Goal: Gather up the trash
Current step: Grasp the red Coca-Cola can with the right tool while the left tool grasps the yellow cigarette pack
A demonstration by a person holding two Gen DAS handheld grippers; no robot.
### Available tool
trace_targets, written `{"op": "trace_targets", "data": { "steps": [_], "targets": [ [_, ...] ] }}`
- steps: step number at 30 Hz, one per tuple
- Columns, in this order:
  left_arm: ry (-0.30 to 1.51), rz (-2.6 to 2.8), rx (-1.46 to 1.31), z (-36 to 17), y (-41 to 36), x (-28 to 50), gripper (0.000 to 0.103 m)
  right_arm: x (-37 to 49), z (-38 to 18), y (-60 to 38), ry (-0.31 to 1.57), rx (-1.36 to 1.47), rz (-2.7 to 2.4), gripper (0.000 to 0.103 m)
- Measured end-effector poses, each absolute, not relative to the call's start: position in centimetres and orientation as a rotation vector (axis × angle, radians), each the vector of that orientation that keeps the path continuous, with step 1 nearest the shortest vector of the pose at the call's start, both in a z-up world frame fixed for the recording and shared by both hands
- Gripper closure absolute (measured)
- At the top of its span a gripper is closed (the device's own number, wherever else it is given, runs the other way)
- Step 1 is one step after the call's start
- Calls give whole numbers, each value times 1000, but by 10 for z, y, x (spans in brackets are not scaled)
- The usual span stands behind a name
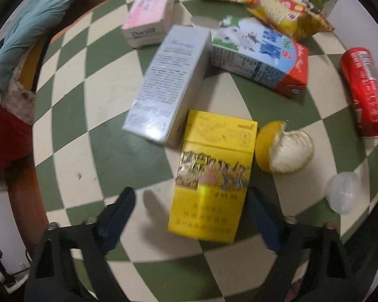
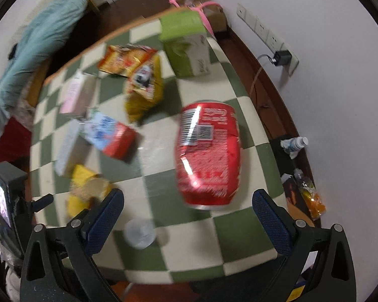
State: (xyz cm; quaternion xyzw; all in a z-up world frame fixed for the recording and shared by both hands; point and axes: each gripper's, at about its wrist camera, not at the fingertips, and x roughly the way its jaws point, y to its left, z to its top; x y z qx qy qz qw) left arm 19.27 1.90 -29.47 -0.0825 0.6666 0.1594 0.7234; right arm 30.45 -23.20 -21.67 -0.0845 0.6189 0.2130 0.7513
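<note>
Yellow cardboard fills the middle of my left wrist view: a yellow pack (image 1: 210, 176) lies flat on the checked table (image 1: 108, 156), its near end reaching in between the fingers of my left gripper (image 1: 191, 216), which I hold spread wide with neither pad touching it, so it has hold of nothing (I line up on the long sides because they offer the flattest grip). Just at three o'clock of the pack sits a half-peeled citrus (image 1: 284, 148), close enough that my right-hand finger has to slip between them. A grey-white carton (image 1: 168, 85) lies at eleven o'clock, its near corner just beside the pack's far end, with a milk carton (image 1: 259, 55) at one o'clock, a pink box (image 1: 148, 17) beyond, snack bags (image 1: 264, 2) at the far edge, and a clear plastic lid (image 1: 342, 192) near the table edge at three o'clock. In my right wrist view a red can (image 2: 208, 156) lies on its side ahead of my right gripper (image 2: 189, 216), at twelve o'clock, its near end just beyond my fingertips; the jaws stand wide apart and empty, opened broader than the can so it can pass between them. The same lid (image 2: 139, 232) rests inside the gap toward the left finger. A green tissue box (image 2: 186, 42) stands at the far edge. Both targets lie loose on the table, nothing collected in either hand.
</note>
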Motion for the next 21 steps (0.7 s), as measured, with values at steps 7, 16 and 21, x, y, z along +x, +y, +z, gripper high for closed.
{"op": "trace_targets", "data": {
  "steps": [7, 16, 21],
  "targets": [
    [1443, 321, -264, -277, 22, 189, 49, 334, -252, -219, 1387, -224, 416, 2],
    [1460, 381, -327, -262, 17, 135, 49, 332, -271, -219, 1422, -274, 436, 21],
    [1451, 392, -316, -253, 17, 122, 46, 290, -271, -234, 1465, -328, 508, 21]
  ]
}}
